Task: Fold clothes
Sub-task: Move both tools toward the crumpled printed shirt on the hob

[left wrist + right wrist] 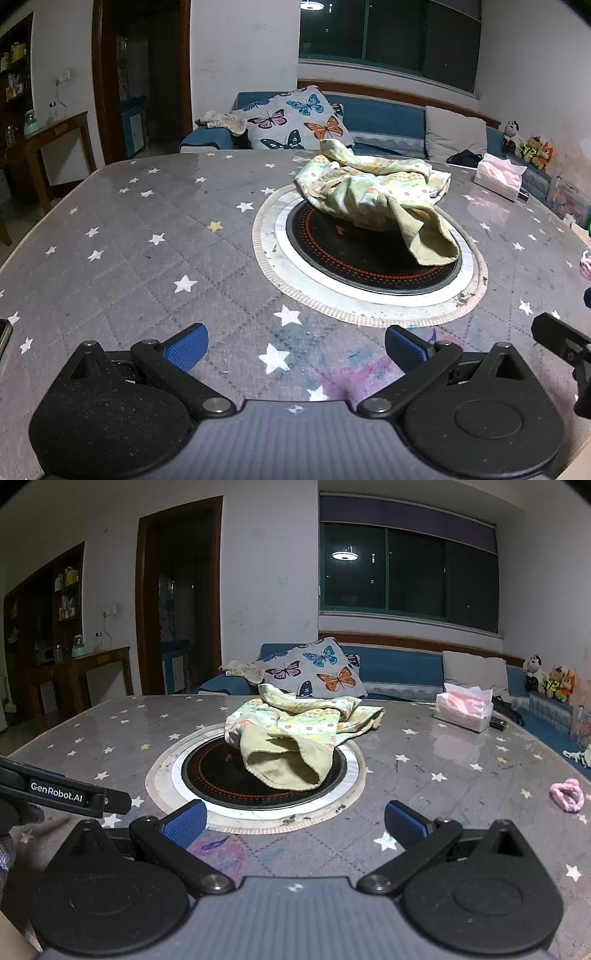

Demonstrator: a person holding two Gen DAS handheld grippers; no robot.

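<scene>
A crumpled pale green patterned garment (pixel 376 192) (pixel 299 731) lies in a heap on the round black hotplate (pixel 351 254) (pixel 221 775) set in the middle of the star-print table (pixel 129 240) (pixel 443 775). A ribbed yellowish cuff hangs toward me. My left gripper (pixel 295 349) is open, low over the near table edge, well short of the garment. My right gripper (pixel 295 823) is open too, just before the hotplate's rim, holding nothing. The left tool's body (pixel 62 794) shows at the left of the right wrist view.
A tissue box (pixel 498 177) (pixel 463 707) stands at the table's far right. A pink hair tie (pixel 567 795) lies on the right side. Behind the table runs a blue sofa with a butterfly cushion (pixel 295 120) (pixel 314 668) and soft toys (pixel 550 681).
</scene>
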